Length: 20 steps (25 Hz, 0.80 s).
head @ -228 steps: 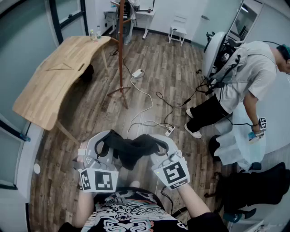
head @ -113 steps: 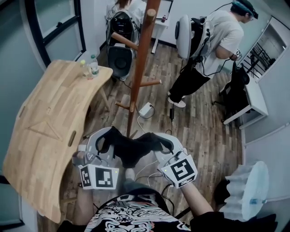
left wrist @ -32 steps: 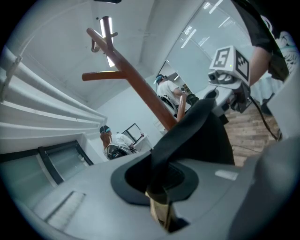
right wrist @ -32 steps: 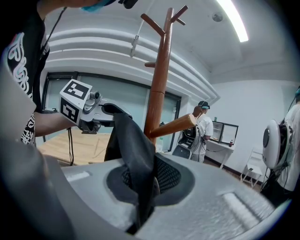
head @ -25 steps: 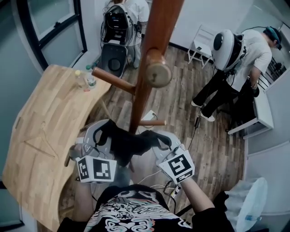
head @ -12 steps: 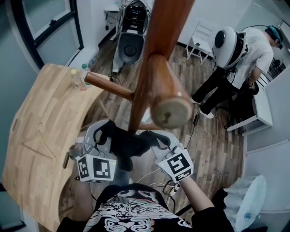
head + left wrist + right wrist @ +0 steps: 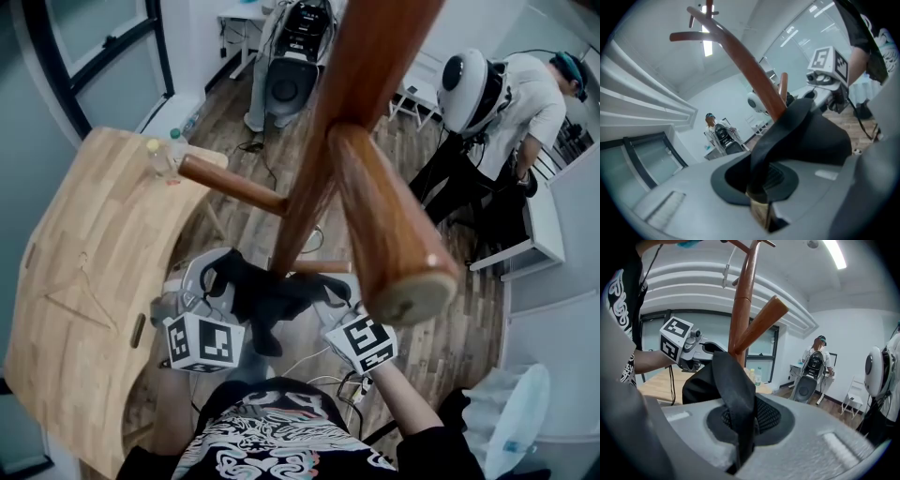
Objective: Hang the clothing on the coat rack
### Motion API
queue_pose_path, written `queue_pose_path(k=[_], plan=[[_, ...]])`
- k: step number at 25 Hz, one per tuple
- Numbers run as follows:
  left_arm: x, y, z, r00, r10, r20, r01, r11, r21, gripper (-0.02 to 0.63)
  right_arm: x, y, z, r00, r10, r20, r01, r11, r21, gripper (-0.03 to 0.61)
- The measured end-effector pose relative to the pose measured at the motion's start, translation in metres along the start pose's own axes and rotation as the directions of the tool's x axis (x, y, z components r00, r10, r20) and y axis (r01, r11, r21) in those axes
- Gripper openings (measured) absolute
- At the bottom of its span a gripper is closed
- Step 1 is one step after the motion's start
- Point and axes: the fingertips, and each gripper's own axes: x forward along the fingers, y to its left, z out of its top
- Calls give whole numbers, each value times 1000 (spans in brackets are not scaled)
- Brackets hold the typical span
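- A black garment (image 7: 272, 298) is held stretched between the left gripper (image 7: 217, 279) and the right gripper (image 7: 330, 292), low in front of the person's body.
- In the left gripper view, the jaws are seen clamped on a strap-like fold of the dark cloth. In the right gripper view, the jaws are likewise pinched tight on a band of the same cloth.
- The wooden coat rack (image 7: 342, 122) is seen directly ahead, its pole rising just beyond the garment.
- One thick peg (image 7: 389, 230) juts toward the camera above the right gripper. A second peg (image 7: 234, 186) points left, over the edge of a wooden table (image 7: 80, 272).
- No part of the garment is draped over either peg. Whether the cloth brushes the pole cannot be told.
- The task is judged roughly half done: the clothing is gripped and at the rack, but not yet hung.
- What is left is judged to be raising the garment to a peg, looping it over, and opening both grippers.
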Motion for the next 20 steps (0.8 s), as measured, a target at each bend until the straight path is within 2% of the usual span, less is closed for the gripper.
queue_pose_path(k=[6,11,15,20], plan=[[6,-8,-7,1000,-21,-14,21,1000,1,6,9,2,-16,1000,16,-26,-15,999,31,14],[9,-12,-5,999,-36,-29,35,999,-41,6,14,6,-38,997,37,-61,-33,997,63,14],[15,-21,-18,998,-56,-38,56,998,-5,6,19,12,-37,995,58,-76,-53,996,72,14],[19,-25,-16,996,-75,-47,73,996,-45,6,25,19,-32,992,88,-88,-82,994,74,14]])
